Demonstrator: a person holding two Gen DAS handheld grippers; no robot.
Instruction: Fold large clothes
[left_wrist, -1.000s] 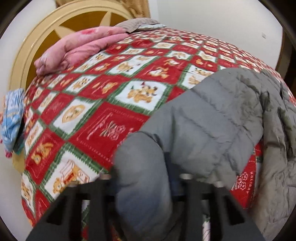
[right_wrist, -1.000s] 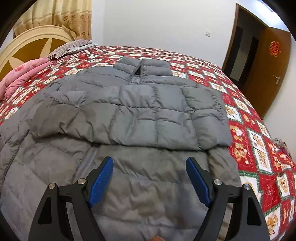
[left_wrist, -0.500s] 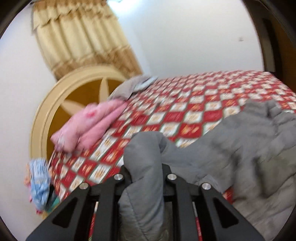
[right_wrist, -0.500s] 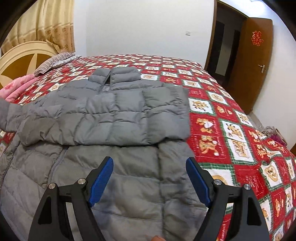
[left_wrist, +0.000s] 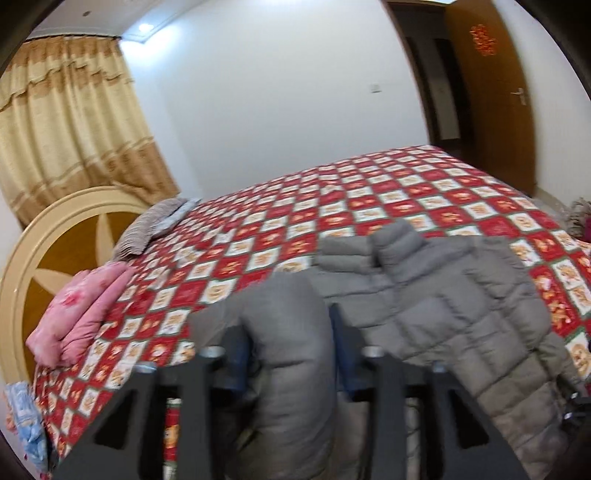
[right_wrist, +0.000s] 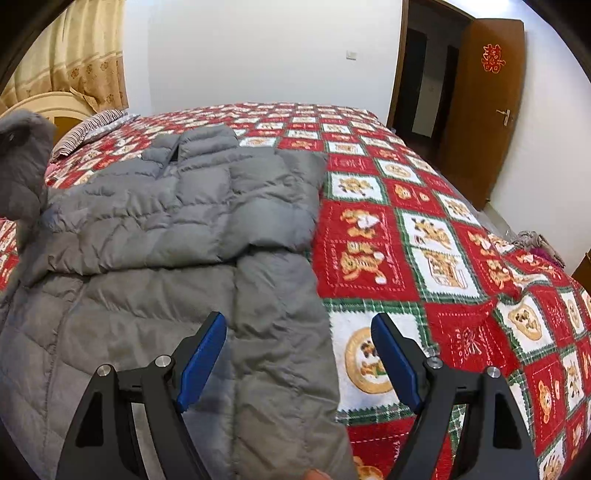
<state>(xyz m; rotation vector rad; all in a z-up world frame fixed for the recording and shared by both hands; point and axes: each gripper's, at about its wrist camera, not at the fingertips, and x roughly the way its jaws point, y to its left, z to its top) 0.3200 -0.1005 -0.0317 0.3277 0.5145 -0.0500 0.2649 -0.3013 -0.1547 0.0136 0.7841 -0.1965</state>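
A grey puffer jacket (right_wrist: 184, 221) lies on the bed with its collar at the far end and one sleeve folded across its chest. My left gripper (left_wrist: 290, 332) has the other sleeve (left_wrist: 291, 369) between its jaws, which are opening; the puffy cloth still fills the gap and touches both pads. In the right wrist view that lifted sleeve (right_wrist: 22, 158) hangs above the jacket's left side. My right gripper (right_wrist: 297, 321) is open above the jacket's near right edge, with nothing gripped.
A red, white and green checked quilt (right_wrist: 424, 229) covers the bed. A pink folded blanket (left_wrist: 81, 310), a striped pillow (left_wrist: 155, 225) and a round headboard (left_wrist: 44, 251) are at the left. A brown door (right_wrist: 484, 110) stands open at the right.
The left gripper rose with the sleeve and swung it over toward the jacket's body; its jaws now stand wider. The right gripper slid right to the jacket's edge, still open.
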